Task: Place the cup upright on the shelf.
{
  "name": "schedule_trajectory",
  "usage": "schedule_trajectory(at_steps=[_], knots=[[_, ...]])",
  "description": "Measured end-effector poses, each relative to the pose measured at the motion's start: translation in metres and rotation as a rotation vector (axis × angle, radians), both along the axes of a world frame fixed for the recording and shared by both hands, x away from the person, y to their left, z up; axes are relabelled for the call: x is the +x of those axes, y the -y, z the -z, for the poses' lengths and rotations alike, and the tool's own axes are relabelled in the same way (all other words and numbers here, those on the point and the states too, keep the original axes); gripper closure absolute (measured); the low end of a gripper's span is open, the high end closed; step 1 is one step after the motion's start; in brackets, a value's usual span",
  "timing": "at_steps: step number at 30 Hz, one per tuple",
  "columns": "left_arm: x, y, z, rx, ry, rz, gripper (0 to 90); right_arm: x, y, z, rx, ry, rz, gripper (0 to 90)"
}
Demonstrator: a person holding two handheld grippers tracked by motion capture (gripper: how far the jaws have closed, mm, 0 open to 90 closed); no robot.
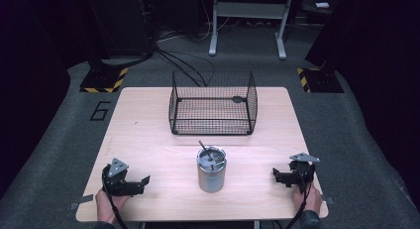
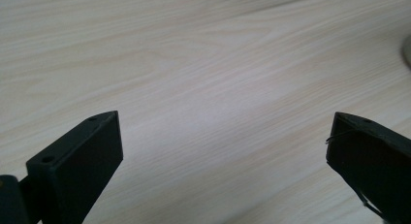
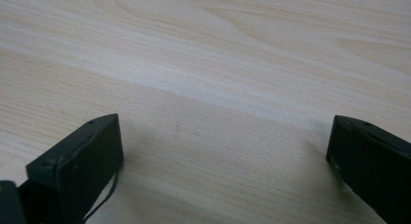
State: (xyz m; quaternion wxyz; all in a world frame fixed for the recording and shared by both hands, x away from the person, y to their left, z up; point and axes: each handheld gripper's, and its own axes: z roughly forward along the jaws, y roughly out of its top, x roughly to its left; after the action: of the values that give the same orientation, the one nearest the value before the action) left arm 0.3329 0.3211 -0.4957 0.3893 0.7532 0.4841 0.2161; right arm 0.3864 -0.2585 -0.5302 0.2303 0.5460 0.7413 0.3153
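A metal can (image 1: 212, 169) stands near the table's front middle, with a thin utensil (image 1: 205, 150) sticking up out of it. Behind it sits a black wire basket (image 1: 213, 104), with a small dark object (image 1: 238, 99) at its far right. My left gripper (image 1: 144, 182) rests at the front left of the table, open, pointing toward the can. My right gripper (image 1: 275, 173) rests at the front right, open too. In the left gripper view (image 2: 225, 136) and the right gripper view (image 3: 225, 136) the jaws stand wide apart over bare wood.
The wooden table (image 1: 148, 135) has bare room left and right of the can. Beyond the far edge are grey floor, cables (image 1: 183, 60), a metal stand (image 1: 247, 21) and striped base plates (image 1: 104, 79).
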Motion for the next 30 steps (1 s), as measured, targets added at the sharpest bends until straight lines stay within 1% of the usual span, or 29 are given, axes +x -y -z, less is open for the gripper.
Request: schedule_trajectory(at_steps=[2,4,5,7,8,9,10,11,12,13,14,17,18,21,22,24,26,27,30], knots=[[-0.003,0.004,-0.007,-0.004,0.023,0.018,0.0,0.000,0.000,0.000,0.000,0.000,0.000,0.0],[-0.005,0.009,-0.012,-0.011,0.034,0.037,0.0,0.000,0.000,0.000,-0.001,0.000,-0.001,0.0],[-0.007,0.011,-0.015,-0.010,0.031,0.052,0.0,0.000,0.000,0.000,0.000,0.000,0.000,0.0],[-0.008,0.017,-0.019,-0.014,0.044,0.069,0.0,0.000,0.000,0.000,-0.001,0.000,-0.001,0.0],[-0.009,0.019,-0.021,-0.015,0.040,0.084,0.0,0.000,0.000,0.000,0.000,0.000,0.000,0.0],[-0.010,0.024,-0.023,-0.020,0.047,0.098,0.0,0.000,0.000,0.000,0.002,-0.003,0.004,0.0],[-0.010,0.026,-0.024,-0.022,0.058,0.101,0.0,0.000,0.000,0.000,0.000,-0.004,0.000,0.0],[-0.011,0.028,-0.025,-0.026,0.049,0.113,0.0,0.000,0.000,0.000,-0.001,-0.004,0.000,0.0],[-0.011,0.029,-0.026,-0.021,0.054,0.124,0.0,0.000,0.000,0.000,-0.001,-0.004,0.000,0.0],[-0.012,0.034,-0.027,-0.027,0.062,0.132,0.0,0.000,0.000,0.000,0.000,-0.004,0.000,0.0],[-0.012,0.036,-0.028,-0.018,0.068,0.142,0.0,0.000,0.000,0.000,-0.001,-0.004,0.000,0.0],[-0.012,0.043,-0.029,-0.030,0.069,0.166,0.0,0.000,0.000,0.000,-0.001,-0.004,0.000,0.0],[-0.012,0.045,-0.030,-0.031,0.067,0.178,0.0,0.000,0.000,0.000,-0.001,-0.004,0.000,0.0],[-0.012,0.054,-0.036,-0.036,0.079,0.211,0.0,0.000,0.000,0.000,-0.001,-0.004,0.000,0.0],[-0.012,0.056,-0.036,-0.039,0.090,0.216,0.0,0.000,0.000,0.000,0.000,-0.004,0.001,0.0],[-0.012,0.062,-0.040,-0.041,0.089,0.243,0.0,0.000,0.000,0.000,0.000,-0.004,0.000,0.0],[-0.012,0.067,-0.043,-0.057,0.093,0.266,0.0,0.000,0.000,0.000,-0.001,-0.004,0.000,0.0],[-0.012,0.072,-0.045,-0.075,0.097,0.275,0.0,0.000,0.000,0.000,-0.001,-0.004,0.000,0.0],[-0.011,0.079,-0.049,-0.085,0.101,0.302,0.0,0.000,0.000,0.000,-0.001,-0.004,0.000,0.0]])
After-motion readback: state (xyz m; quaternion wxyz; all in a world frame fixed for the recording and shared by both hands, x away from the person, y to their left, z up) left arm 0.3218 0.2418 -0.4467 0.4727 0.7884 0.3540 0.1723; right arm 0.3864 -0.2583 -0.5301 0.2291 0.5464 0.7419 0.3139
